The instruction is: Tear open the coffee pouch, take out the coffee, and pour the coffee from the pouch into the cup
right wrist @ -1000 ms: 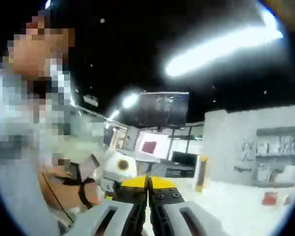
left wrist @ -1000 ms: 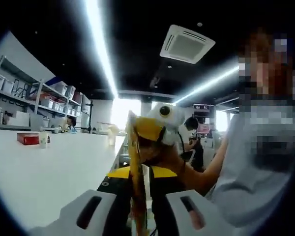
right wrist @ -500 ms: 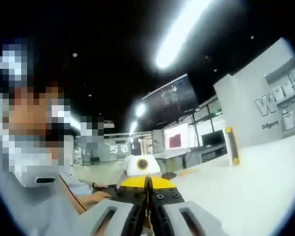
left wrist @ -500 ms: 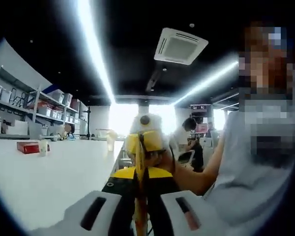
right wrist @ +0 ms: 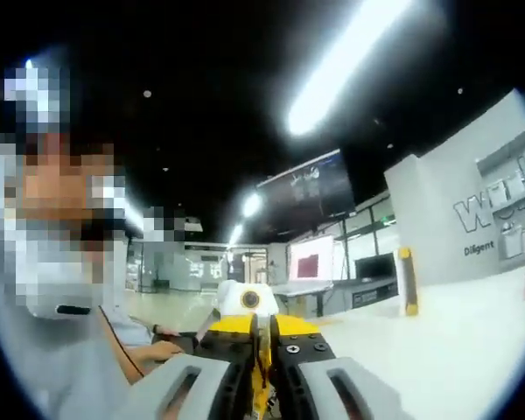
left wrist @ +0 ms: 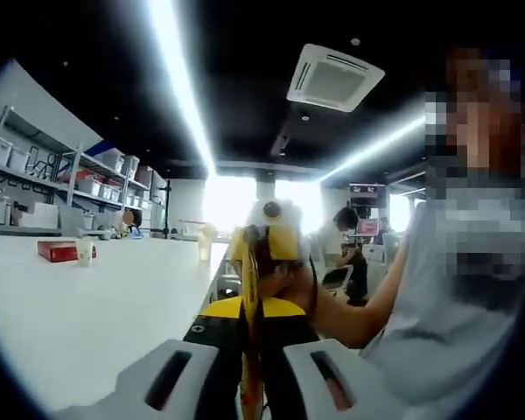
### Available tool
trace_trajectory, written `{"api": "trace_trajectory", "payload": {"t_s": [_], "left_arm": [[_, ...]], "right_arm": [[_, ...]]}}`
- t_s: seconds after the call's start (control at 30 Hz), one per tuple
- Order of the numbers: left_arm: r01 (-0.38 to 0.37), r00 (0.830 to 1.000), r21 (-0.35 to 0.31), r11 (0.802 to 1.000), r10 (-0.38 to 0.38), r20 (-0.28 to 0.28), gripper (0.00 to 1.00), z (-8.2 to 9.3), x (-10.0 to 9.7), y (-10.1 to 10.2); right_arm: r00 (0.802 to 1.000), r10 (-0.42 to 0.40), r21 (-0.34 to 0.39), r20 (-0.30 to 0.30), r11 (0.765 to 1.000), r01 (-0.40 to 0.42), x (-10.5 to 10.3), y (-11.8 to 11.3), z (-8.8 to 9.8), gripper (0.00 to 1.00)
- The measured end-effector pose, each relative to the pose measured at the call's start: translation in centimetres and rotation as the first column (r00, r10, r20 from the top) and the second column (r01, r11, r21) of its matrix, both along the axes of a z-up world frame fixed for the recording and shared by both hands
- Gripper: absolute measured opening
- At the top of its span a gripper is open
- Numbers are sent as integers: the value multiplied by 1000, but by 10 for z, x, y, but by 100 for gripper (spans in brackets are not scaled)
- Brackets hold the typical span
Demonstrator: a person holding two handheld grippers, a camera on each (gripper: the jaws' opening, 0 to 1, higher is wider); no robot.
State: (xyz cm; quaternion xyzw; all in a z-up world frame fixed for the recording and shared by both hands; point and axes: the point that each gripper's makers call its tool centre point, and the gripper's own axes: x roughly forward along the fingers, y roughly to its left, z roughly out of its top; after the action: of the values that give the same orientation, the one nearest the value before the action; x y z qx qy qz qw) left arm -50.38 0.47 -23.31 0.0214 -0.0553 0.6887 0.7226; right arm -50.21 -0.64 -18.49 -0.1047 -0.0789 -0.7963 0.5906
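Above the white table (left wrist: pixel 79 306), both grippers are pinching the yellow coffee pouch (left wrist: pixel 249 324) edge-on between them: the left gripper (left wrist: pixel 250 385) is clamping its lower part, the right gripper (right wrist: pixel 261 385) its other end. Since a second ago the pouch is standing straighter and the views have steadied, so the tear is probably about to start. A cup (left wrist: pixel 84 252) is standing far off beside a red box (left wrist: pixel 54 251).

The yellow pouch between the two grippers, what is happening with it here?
A person holds a gripper in each hand, facing each other above the white table. Both the left gripper and the right gripper are shut on the thin yellow coffee pouch, seen edge-on. It looks not yet torn. A small white paper cup stands far off beside a red box.
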Motion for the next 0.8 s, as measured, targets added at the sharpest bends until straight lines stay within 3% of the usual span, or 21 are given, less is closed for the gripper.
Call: {"api": "trace_trajectory", "payload": {"t_s": [0.8], "left_arm": [[-2,1000,-34,999,2,3,7,-8,-1,5]], "right_arm": [[999,-10,21,43,1000,9,-6,-3,-9,7]]}}
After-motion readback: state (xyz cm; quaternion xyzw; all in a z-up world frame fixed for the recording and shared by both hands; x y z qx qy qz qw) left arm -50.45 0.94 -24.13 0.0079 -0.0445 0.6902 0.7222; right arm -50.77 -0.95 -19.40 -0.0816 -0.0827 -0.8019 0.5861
